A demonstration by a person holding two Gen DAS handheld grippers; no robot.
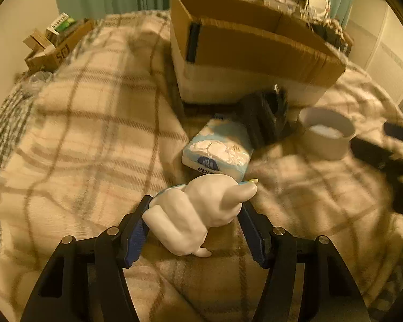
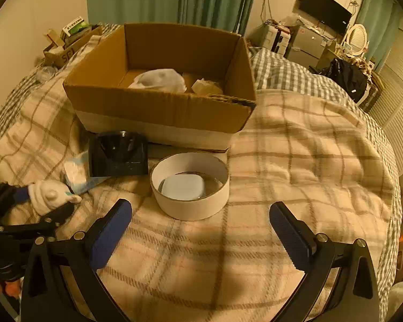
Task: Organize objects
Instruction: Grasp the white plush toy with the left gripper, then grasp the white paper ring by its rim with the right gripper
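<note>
My left gripper (image 1: 196, 206) is shut on a white figurine (image 1: 196, 212) just above the plaid blanket; it also shows in the right wrist view (image 2: 48, 193). Ahead lie a tissue pack (image 1: 220, 147), a black box (image 1: 266, 118) and a round white tin (image 1: 327, 134). The open cardboard box (image 1: 255, 45) stands behind them. My right gripper (image 2: 201, 214) is open and empty, a little short of the round tin (image 2: 190, 185). The cardboard box (image 2: 161, 107) holds a white bag (image 2: 158, 80) and another pale item.
The plaid blanket (image 2: 295, 147) covers the bed, with free room to the right of the tin. A smaller carton of boxes (image 1: 53, 45) sits at the far left by the wall. A dark bag (image 2: 346, 75) and furniture stand at the far right.
</note>
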